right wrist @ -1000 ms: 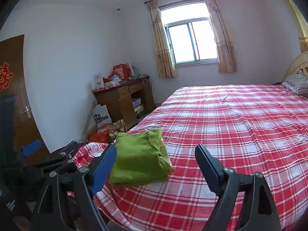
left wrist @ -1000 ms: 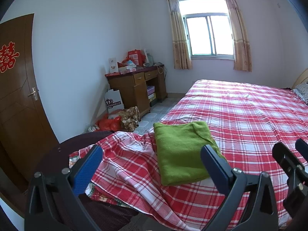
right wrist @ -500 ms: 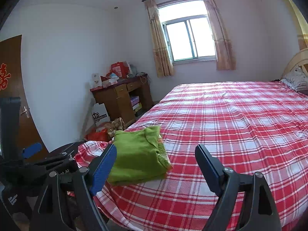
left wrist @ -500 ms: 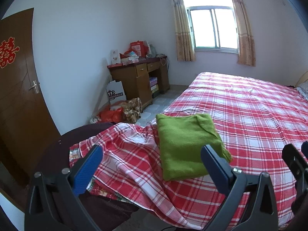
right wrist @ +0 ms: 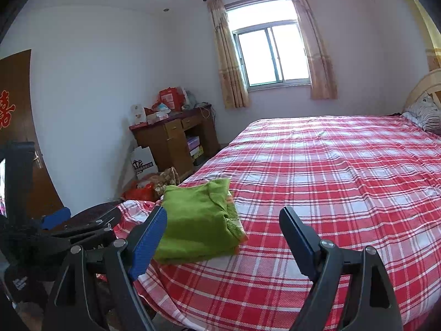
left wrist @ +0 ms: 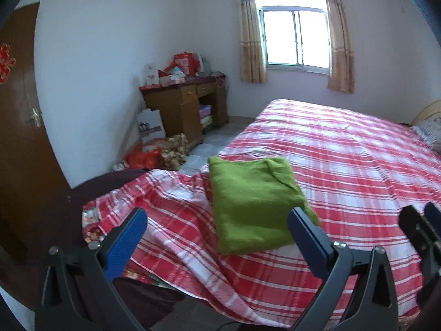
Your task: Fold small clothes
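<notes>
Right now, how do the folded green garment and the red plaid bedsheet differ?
The green garment is plain green; the bedsheet is red and white plaid. The garment is folded into a compact stack near the bed's corner; the bedsheet lies spread across the bed, rumpled where it hangs off that corner. The garment sits on top; the bedsheet lies under it. Both are soft cloth, and neither tool touches either one.

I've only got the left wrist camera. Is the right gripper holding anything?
Observer: No. The right gripper is open and empty. The folded green garment lies on the bed, beyond its left finger.
Operator: How does the garment's right edge look?
Observer: Stacked layers show along that edge, with a strip of orange trim peeking out.
</notes>
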